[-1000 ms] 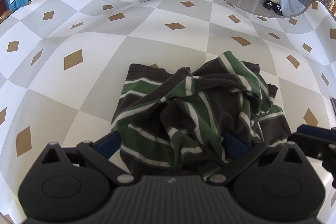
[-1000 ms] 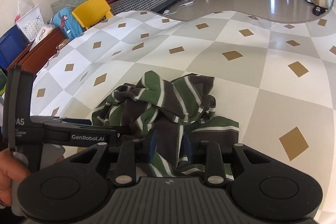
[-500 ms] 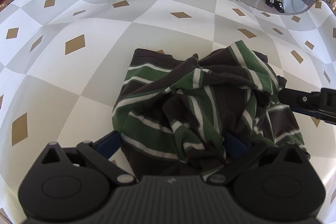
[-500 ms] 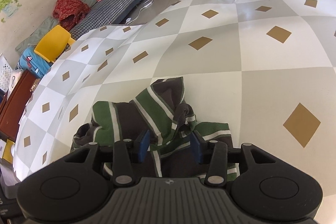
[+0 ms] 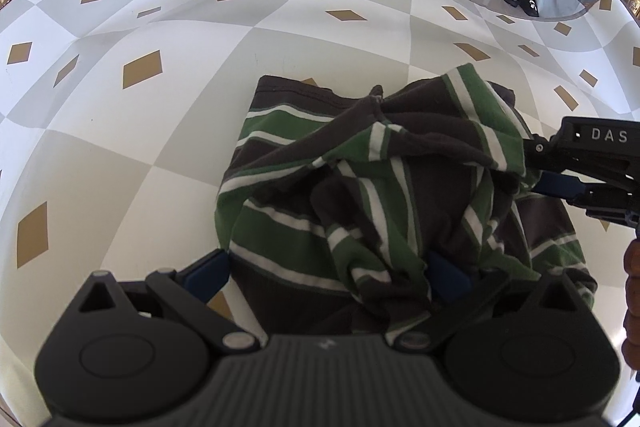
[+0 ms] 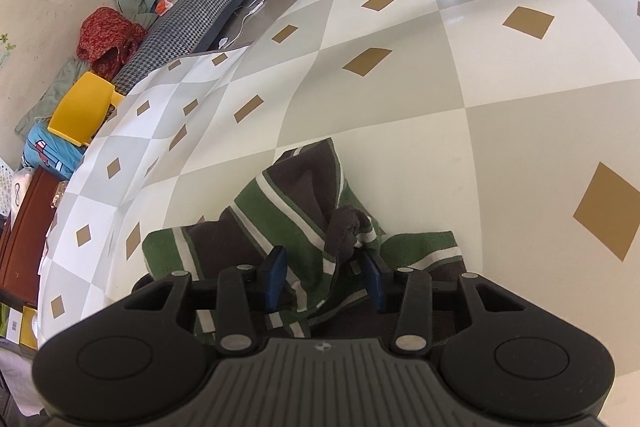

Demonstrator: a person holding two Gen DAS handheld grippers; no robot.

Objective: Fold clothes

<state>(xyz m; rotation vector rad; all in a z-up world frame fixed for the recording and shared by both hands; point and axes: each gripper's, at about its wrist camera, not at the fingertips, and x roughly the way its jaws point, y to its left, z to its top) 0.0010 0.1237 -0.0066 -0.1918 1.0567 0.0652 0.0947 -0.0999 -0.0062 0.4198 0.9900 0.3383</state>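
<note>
Under both my grippers is the table (image 5: 168,131), a wide spread of white and grey checks with tan diamonds, running out far ahead of the fingers in both wrist views. On it the striped shirt (image 5: 360,187) lies crumpled, dark brown with green and white bands, heaped right in front of my left fingers and reaching past them on the far side.

My left gripper (image 5: 326,269) stands with its blue fingers (image 5: 208,273) wide apart; the near edge of the shirt sits between them, one pad bare beside the cloth, the other half buried in folds, neither squeezing.

My right gripper (image 6: 322,277) comes in at the shirt's right side, its black body visible across the pile in the left view. Its jaws have just been closing, and a raised fold of green and brown cloth runs between the blue pads (image 6: 274,277). I cannot tell whether the pads are pressing the fold yet.

Beyond the table edge sits a small yellow chair (image 6: 82,109).
</note>
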